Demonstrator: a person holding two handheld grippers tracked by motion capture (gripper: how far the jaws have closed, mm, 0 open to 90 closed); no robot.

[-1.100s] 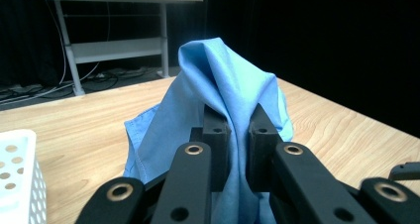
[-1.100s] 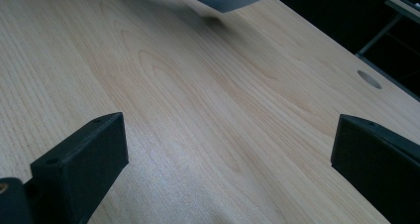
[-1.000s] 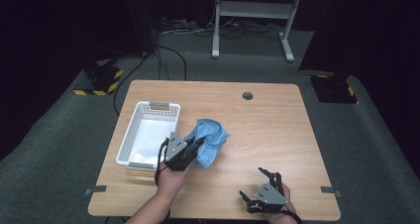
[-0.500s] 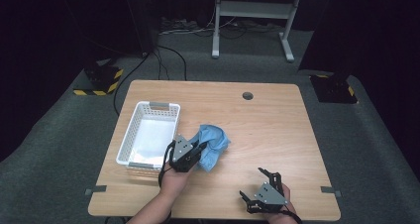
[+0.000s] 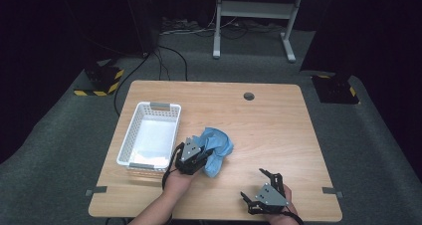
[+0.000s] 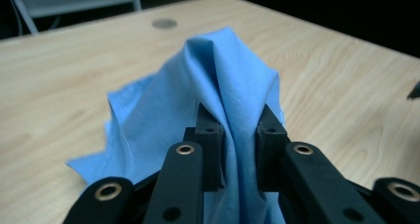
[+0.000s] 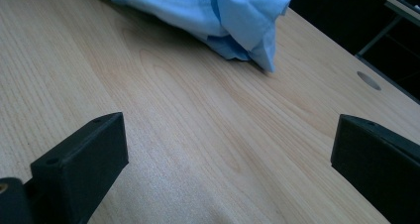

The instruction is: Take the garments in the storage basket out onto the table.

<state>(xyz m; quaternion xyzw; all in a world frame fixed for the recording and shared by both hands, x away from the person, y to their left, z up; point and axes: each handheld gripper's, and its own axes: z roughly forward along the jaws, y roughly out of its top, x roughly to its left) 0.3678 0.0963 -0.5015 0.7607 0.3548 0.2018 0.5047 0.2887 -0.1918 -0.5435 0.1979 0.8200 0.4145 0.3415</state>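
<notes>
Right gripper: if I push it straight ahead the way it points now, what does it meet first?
Probably the crumpled blue cloth, lying ahead across bare wooden table. The right gripper has open fingers; depth is hard to judge.

The work surface is a light wooden table (image 5: 278,120) with rounded corners and a round cable hole (image 5: 249,96) near its far edge. Taking that hole as reference: a white slatted basket (image 5: 130,140) stands on the tabletop well to the near left of it, close to the table's left edge. A crumpled blue cloth (image 5: 219,144) lies on the tabletop nearer than the hole and slightly left, just beside the basket's right wall.
</notes>
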